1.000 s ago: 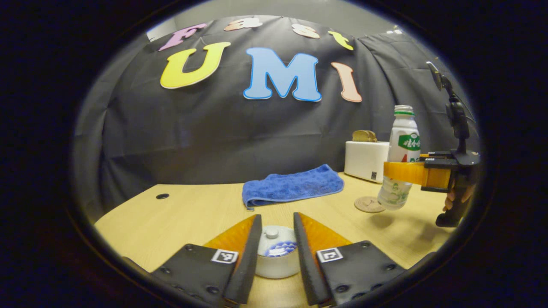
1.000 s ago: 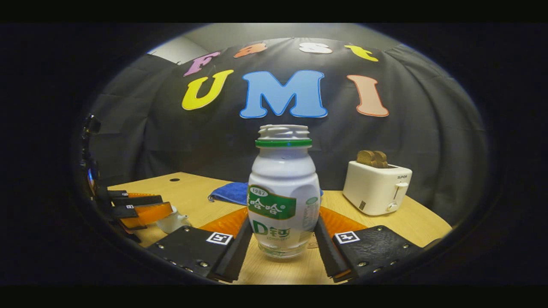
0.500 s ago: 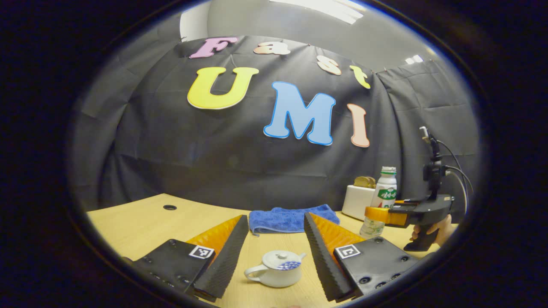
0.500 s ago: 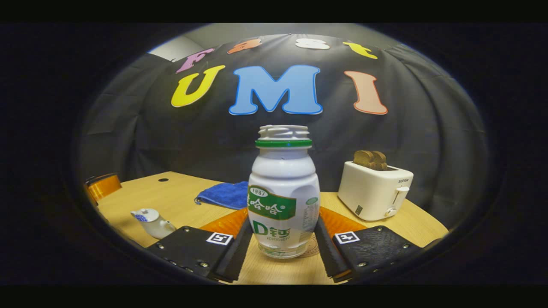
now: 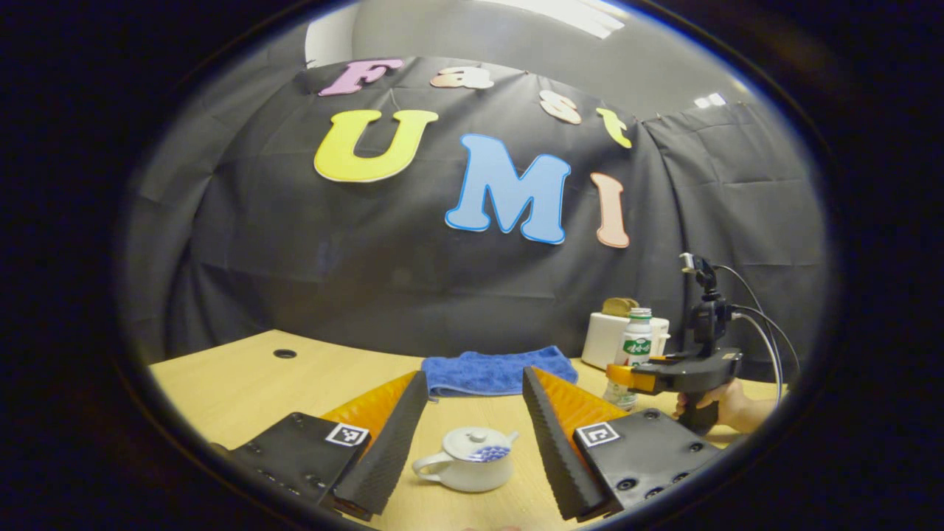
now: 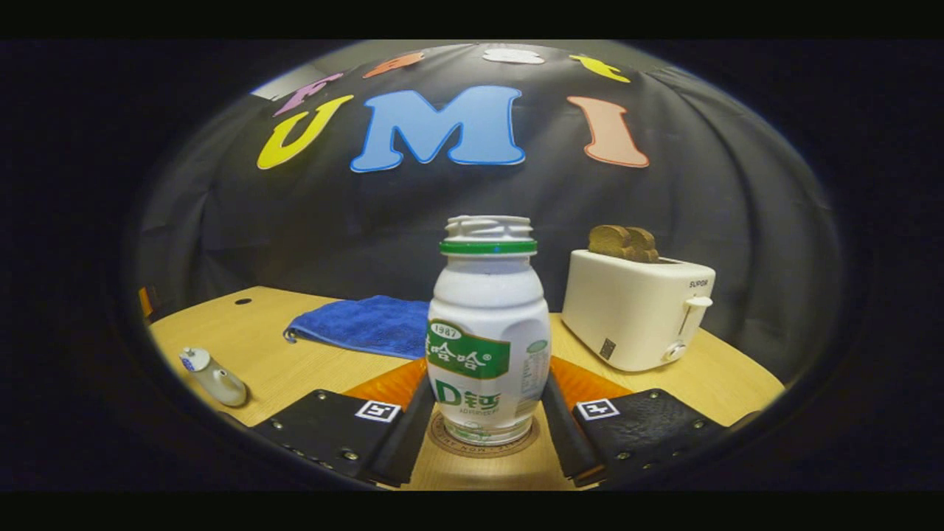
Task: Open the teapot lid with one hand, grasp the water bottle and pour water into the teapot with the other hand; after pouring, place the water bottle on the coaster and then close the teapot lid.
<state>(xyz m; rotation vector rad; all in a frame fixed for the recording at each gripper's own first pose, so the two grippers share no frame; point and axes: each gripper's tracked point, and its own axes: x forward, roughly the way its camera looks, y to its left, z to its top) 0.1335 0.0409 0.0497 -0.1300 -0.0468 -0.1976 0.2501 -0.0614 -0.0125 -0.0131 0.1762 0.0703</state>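
Right tool (image 6: 483, 435) clamped around water bottle (image 6: 488, 346); left tool (image 5: 466, 442) wide apart, empty.

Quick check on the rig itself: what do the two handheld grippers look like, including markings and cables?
Each gripper has flat black bolted plates carrying square black-and-white tag markers, with ridged wedge-shaped fingers. The left gripper shows these up close. The right gripper, seen from the left gripper view, has a black pistol-style handle, an upright mount and looping cables.

Evenly lit from overhead, with ceiling lights (image 5: 560, 9) glaring at the top of the left gripper view. Dim toward the rim; strong fisheye bending at the edges. Soft, faint shadows on the table (image 6: 295, 372). Sharp centre, slight softness outward.
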